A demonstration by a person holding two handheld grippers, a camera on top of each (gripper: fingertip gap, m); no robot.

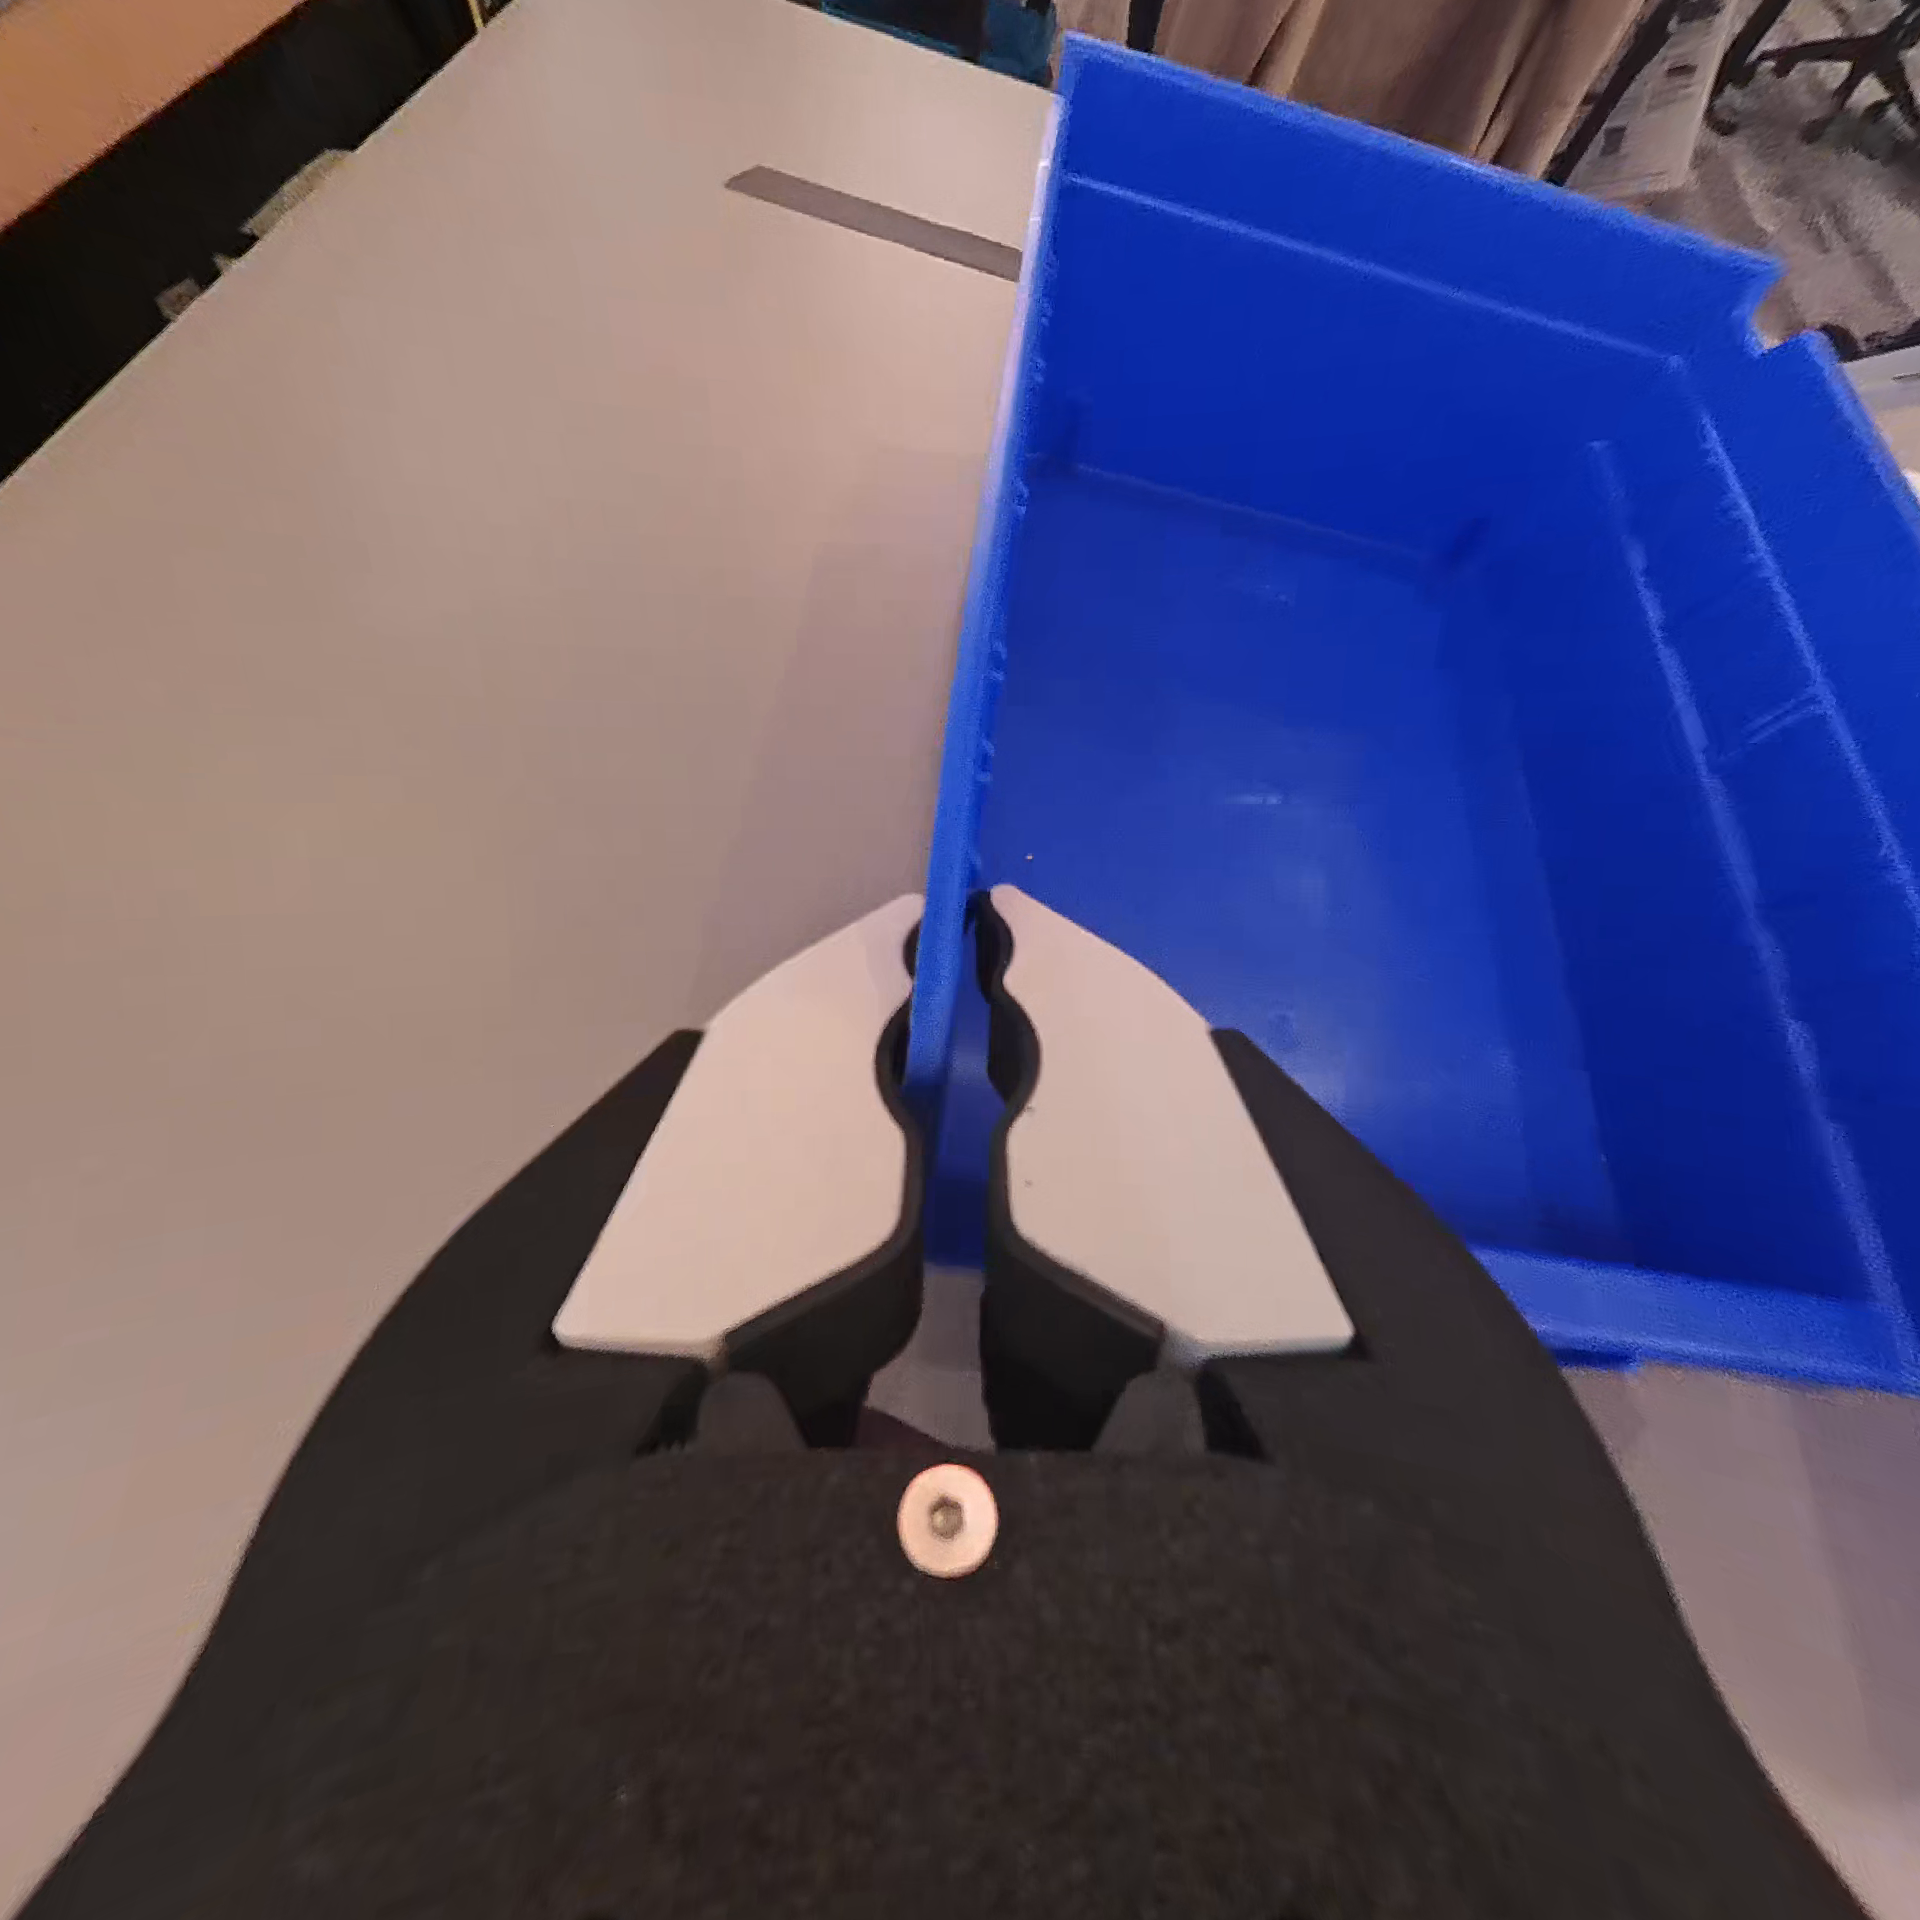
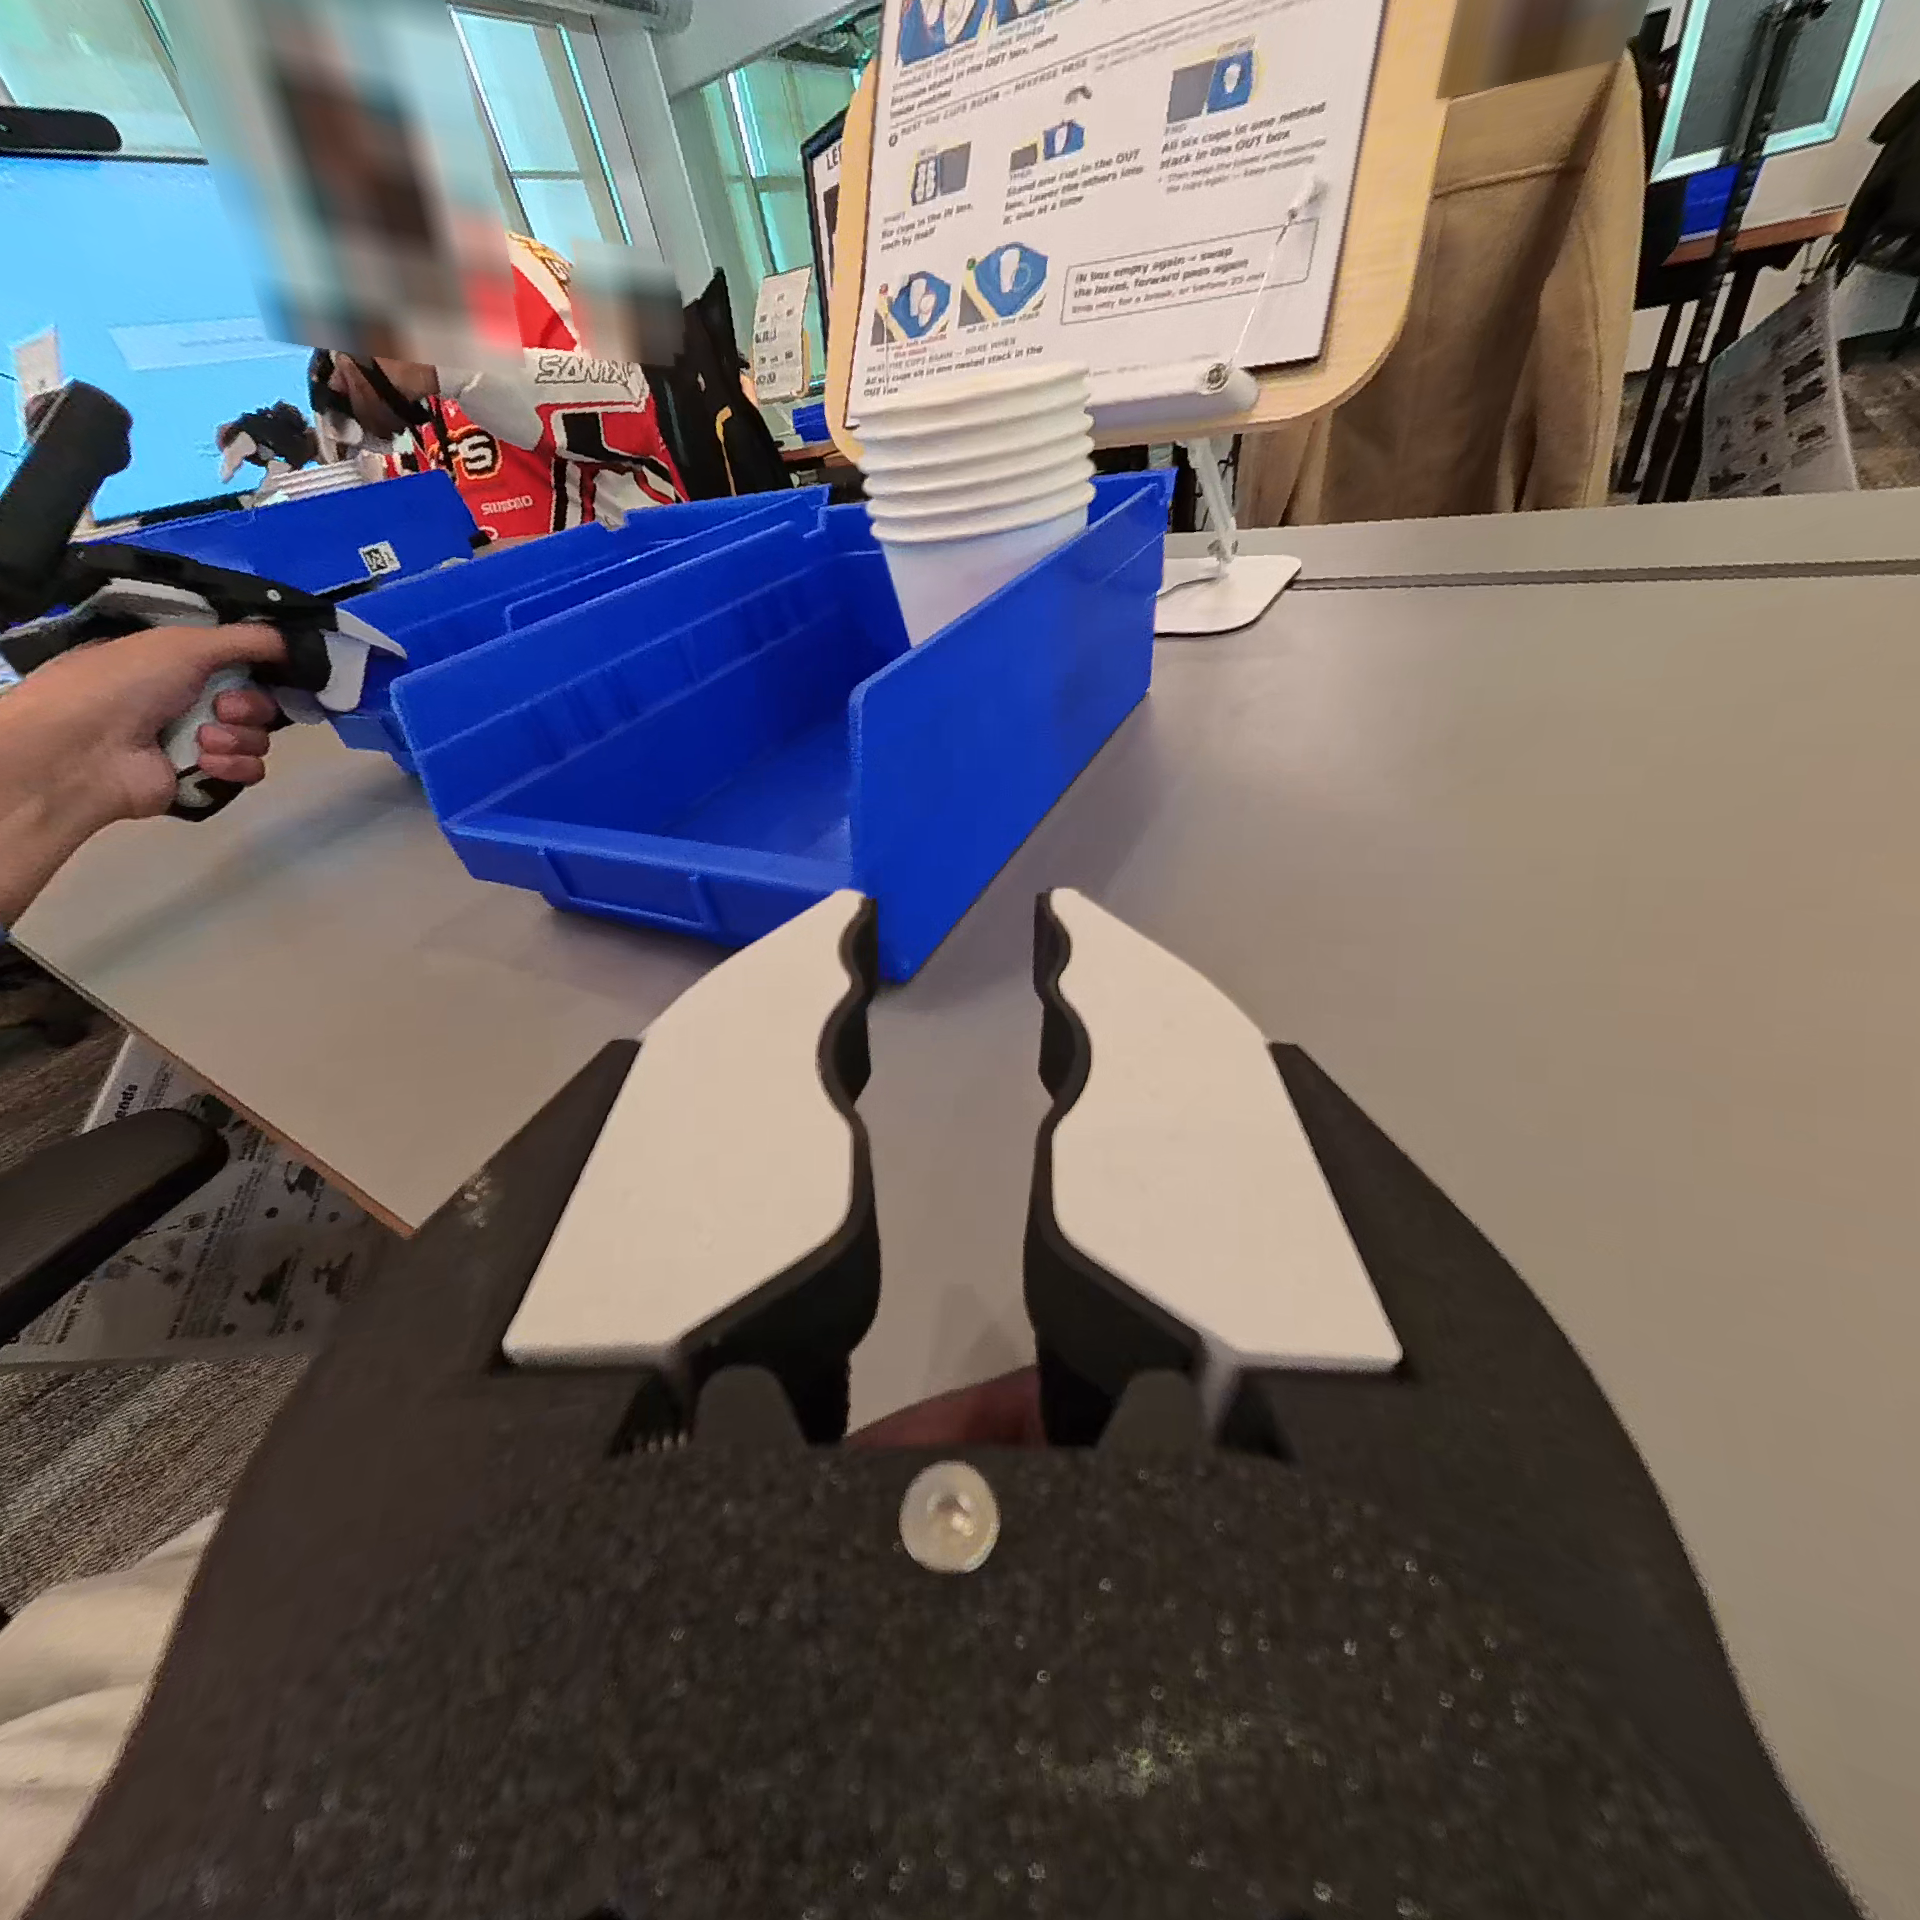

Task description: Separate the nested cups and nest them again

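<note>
A stack of several nested white paper cups (image 2: 977, 468) stands at the far end of a blue bin (image 2: 997, 727) on the grey table. My right gripper (image 2: 954, 935) is open and empty, low over the table just in front of that bin's near right corner. My left gripper (image 1: 951, 914) is shut on the left side wall of a second blue bin (image 1: 1299, 343), near its front corner; this bin is empty. In the right wrist view the left gripper (image 2: 364, 655) shows at the far left, held by a hand, at the second bin (image 2: 582, 561) beside the first.
An instruction board (image 2: 1122, 187) on a white stand (image 2: 1226, 592) stands behind the cup bin. The table's edge (image 2: 260, 1091) runs along the left, with a chair arm (image 2: 94, 1195) below it. More blue bins (image 2: 291, 540) and people are farther back. A grey strip (image 1: 873, 223) crosses the table.
</note>
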